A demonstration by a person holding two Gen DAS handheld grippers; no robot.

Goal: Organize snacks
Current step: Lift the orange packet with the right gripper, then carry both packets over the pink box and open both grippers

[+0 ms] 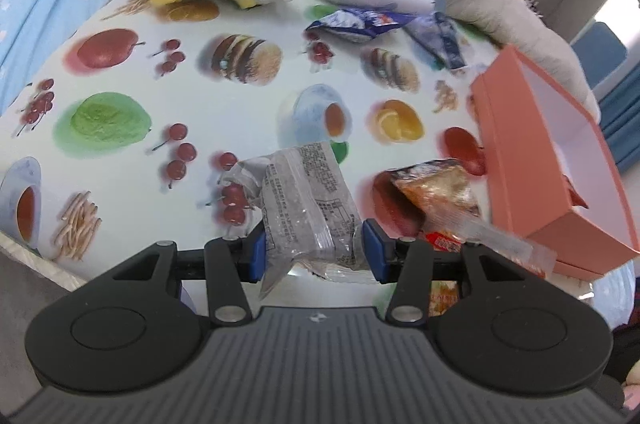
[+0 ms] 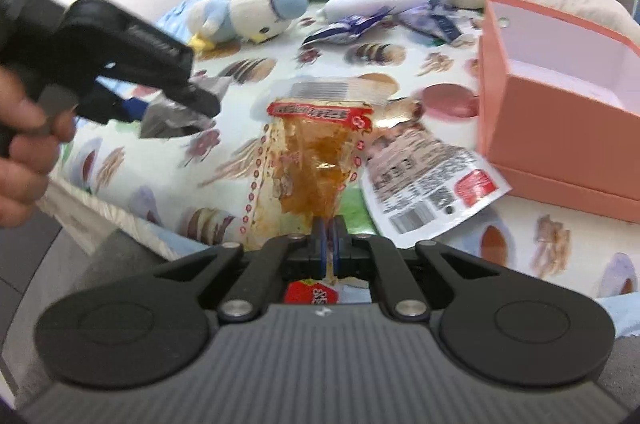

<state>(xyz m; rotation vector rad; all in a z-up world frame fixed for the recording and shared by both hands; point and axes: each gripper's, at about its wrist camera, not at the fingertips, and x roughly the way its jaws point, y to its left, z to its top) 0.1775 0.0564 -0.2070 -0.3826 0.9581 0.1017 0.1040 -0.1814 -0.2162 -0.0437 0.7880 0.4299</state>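
Both hands have a snack packet gripped and lifted clear of the fruit-printed tablecloth (image 1: 192, 128), so this looks like the carry step, with the drop into the box to come. Starting at the left of the left wrist view: the left gripper (image 1: 316, 250) is clenched on a clear grey-printed packet (image 1: 308, 208), its blue pads (image 1: 258, 256) pressing the packet's sides at lower centre, the packet sticking up and away from the jaws. To the right of that, the orange-sauced packet (image 1: 440, 196) hangs just beside the pink open box (image 1: 520, 160), which fills the right edge. In the right wrist view, the left gripper shows blurred at upper left with a hand (image 2: 24, 160) behind it; at centre the right gripper (image 2: 330, 244) is pinched nearly closed on the bottom seal of the orange-sauced packet, which stands up from the jaws. A third, white-backed packet (image 2: 432, 180) lies flat just right of it — near the box's front corner. Next, I'd judge, each packet must be swung rightward over the box's rim and let go.
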